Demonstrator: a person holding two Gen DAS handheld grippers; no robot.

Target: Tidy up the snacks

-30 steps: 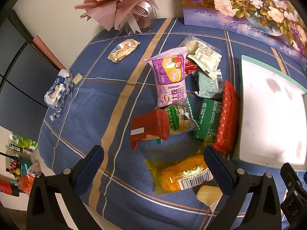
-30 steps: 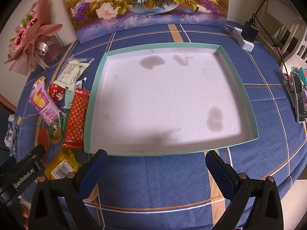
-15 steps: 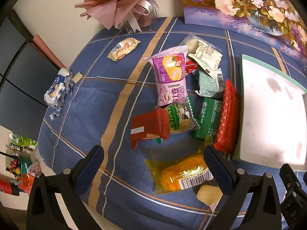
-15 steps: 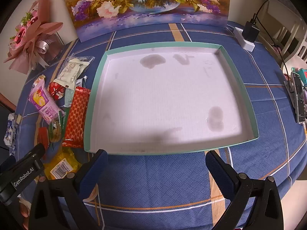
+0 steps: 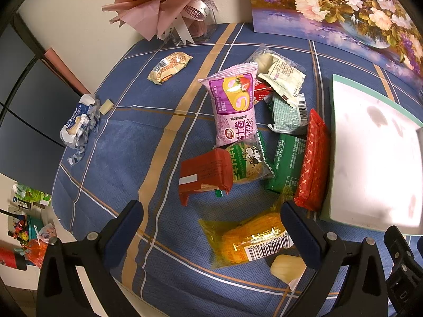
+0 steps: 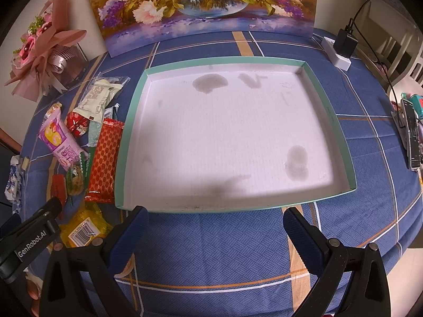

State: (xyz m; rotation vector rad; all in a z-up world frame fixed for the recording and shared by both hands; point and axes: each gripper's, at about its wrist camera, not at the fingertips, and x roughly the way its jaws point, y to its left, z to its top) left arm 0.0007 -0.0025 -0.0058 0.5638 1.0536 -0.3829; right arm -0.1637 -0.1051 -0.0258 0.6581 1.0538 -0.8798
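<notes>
The blue checked surface (image 6: 224, 237) is carrying a wide tray (image 6: 341, 142), lying bare inside. Just left of the tray, the snacks (image 5: 238, 121) are sitting in a loose pile. The right gripper (image 6: 215, 233) is hanging wide apart before the tray, holding nothing. The left gripper (image 5: 211, 227) is spreading wide over a yellow packet (image 5: 248, 240), not touching it.

Cream wall (image 5: 79, 13), blue plaid tablecloth (image 6: 224, 251), floral painting (image 6: 201, 2)

Left wrist view looks down on the snacks (image 5: 235, 111), right on the tray (image 6: 132, 121); both share the tray's left edge
</notes>
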